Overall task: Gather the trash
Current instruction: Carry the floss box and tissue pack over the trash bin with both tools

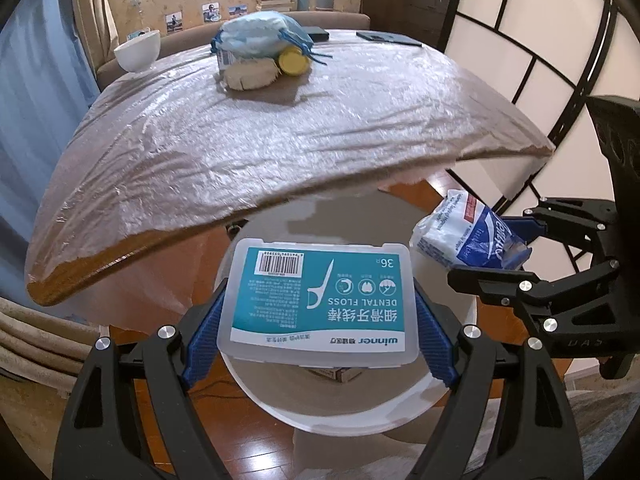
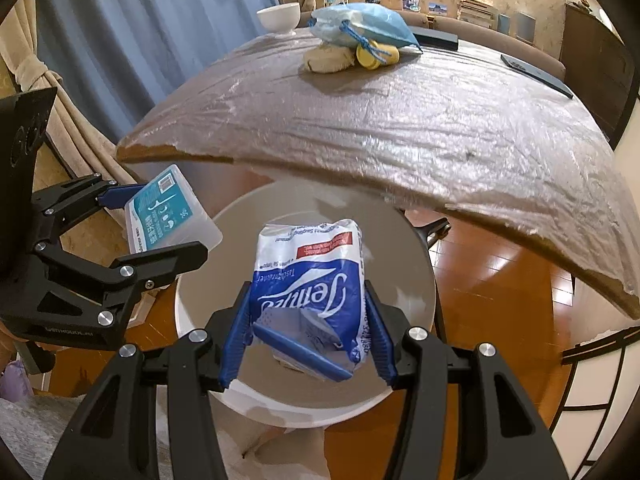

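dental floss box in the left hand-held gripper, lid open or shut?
Shut. The dental floss box sits flat between the left hand-held gripper fingers, lid flush with the base all round, no gap in either view. Contents cannot be seen.

The dental floss box, a flat translucent plastic case with a teal label, a barcode and "DENTAL FLOSS" printed on it, hangs tilted over the open mouth of the round white bin, label facing up. Just beside it, also above the bin's opening, is the tissue packet, a crumpled soft plastic pack in white and blue with a red strip near its top, standing roughly upright. The bin sits on the floor, with something small and boxy lying in its bottom.
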{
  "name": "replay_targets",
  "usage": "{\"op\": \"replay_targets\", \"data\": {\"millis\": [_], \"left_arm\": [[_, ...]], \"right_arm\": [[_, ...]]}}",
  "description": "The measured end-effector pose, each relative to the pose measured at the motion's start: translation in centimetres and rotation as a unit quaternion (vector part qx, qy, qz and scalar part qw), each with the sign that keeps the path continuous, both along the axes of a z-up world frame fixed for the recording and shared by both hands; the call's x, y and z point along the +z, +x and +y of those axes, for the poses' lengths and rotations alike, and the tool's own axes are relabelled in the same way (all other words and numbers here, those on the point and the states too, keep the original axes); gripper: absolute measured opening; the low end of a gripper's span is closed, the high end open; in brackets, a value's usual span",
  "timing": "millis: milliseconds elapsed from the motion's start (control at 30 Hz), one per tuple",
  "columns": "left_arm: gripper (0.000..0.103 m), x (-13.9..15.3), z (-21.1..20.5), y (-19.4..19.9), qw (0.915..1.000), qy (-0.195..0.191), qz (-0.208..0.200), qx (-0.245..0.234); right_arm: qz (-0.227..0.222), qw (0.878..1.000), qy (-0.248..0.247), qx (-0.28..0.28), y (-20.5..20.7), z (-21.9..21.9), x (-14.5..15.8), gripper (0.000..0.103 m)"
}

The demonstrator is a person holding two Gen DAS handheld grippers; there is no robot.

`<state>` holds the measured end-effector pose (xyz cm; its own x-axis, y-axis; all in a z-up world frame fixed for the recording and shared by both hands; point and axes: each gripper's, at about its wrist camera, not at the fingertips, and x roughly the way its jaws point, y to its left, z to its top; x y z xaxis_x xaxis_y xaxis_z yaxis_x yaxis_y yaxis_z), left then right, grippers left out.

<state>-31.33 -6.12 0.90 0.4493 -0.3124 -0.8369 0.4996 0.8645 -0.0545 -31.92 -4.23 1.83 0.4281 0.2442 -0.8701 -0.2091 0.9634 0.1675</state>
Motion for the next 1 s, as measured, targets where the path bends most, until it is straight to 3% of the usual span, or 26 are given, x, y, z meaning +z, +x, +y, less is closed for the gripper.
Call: {"op": "replay_targets", "data": {"millis": [1000], "left_arm": [[0.084, -6.5, -1.1, 2.0, 0.9968, 0.056, 0.058, 0.004]], "right_arm": [[0.059, 0.998, -0.019, 0.011, 2.7, -0.2, -5.7, 0.051]]}}
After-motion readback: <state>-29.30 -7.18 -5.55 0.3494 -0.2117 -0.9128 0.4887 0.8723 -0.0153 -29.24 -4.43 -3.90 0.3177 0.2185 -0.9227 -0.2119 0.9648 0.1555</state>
